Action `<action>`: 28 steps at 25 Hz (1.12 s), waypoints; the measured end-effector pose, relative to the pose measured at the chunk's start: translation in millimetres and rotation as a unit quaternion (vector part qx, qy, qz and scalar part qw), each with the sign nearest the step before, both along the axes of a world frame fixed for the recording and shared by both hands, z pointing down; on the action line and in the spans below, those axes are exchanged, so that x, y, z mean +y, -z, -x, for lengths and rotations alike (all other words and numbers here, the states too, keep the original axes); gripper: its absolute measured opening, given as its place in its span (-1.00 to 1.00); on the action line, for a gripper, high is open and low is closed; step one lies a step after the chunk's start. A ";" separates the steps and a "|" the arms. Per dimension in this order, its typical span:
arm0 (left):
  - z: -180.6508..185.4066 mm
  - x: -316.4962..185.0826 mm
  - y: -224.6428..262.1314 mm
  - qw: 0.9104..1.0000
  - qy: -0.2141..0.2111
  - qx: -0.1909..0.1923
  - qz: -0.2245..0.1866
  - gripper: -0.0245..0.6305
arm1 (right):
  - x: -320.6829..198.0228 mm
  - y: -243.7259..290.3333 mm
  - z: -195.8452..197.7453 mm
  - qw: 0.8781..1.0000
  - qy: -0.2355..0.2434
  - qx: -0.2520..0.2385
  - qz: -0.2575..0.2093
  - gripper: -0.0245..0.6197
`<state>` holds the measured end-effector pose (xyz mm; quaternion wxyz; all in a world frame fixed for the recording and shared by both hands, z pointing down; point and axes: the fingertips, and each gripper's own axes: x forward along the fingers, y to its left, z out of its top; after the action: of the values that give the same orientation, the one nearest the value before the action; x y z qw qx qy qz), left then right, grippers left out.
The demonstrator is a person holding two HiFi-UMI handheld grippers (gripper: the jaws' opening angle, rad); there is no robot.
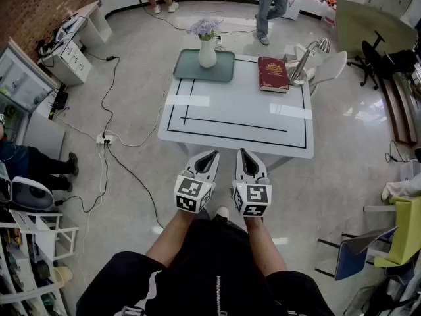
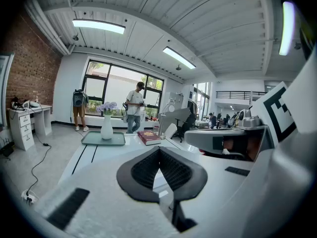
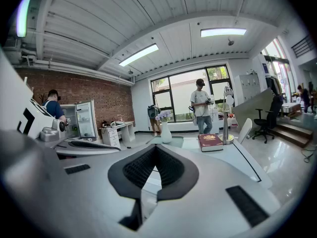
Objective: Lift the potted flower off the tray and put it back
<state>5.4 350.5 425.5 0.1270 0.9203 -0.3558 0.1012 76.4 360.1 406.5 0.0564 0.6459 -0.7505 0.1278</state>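
Note:
A white vase of pale purple flowers point(image 1: 207, 51) stands upright on a green tray point(image 1: 189, 73) at the far left corner of the white table point(image 1: 237, 120). My left gripper point(image 1: 210, 157) and right gripper point(image 1: 243, 155) hover side by side at the table's near edge, far short of the tray. Both are shut, with nothing between the jaws. In the left gripper view the vase point(image 2: 107, 127) sits on the tray point(image 2: 94, 140), well beyond the closed left gripper point(image 2: 159, 150). The right gripper view shows the vase point(image 3: 166, 132) ahead and slightly right of the closed right gripper point(image 3: 155, 148).
A red book point(image 1: 273, 74) and a desk lamp point(image 1: 302, 63) sit at the table's far right. Cables and a power strip point(image 1: 104, 138) lie on the floor to the left. A person point(image 1: 270, 8) stands beyond the table. Chairs point(image 1: 358, 255) stand at the right.

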 end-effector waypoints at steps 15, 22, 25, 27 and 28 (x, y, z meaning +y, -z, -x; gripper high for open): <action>-8.4 -103.7 -20.4 1.000 -0.001 0.019 0.010 -0.91 | -98.9 -21.6 -2.8 1.000 0.002 -0.009 0.005 -0.90; 5.5 -235.9 -24.0 0.999 0.009 0.032 0.012 -0.91 | -223.6 -26.9 11.0 1.000 0.007 0.000 0.018 -0.90; 12.5 -286.6 -23.4 1.000 0.006 0.025 0.010 -0.91 | -271.9 -19.4 15.9 1.000 0.002 0.004 0.019 -0.90; 15.6 -314.6 -26.2 1.000 0.003 0.023 0.009 -0.91 | -297.5 -17.6 18.3 1.000 -0.002 0.007 0.020 -0.90; 16.1 -326.2 -26.6 1.000 0.001 0.026 0.007 -0.91 | -306.8 -18.7 18.3 1.000 -0.004 0.009 0.021 -0.90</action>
<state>-10.7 24.3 452.1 0.1431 0.9213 -0.3527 0.0798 58.0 53.2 425.3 0.0758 0.6491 -0.7443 0.1378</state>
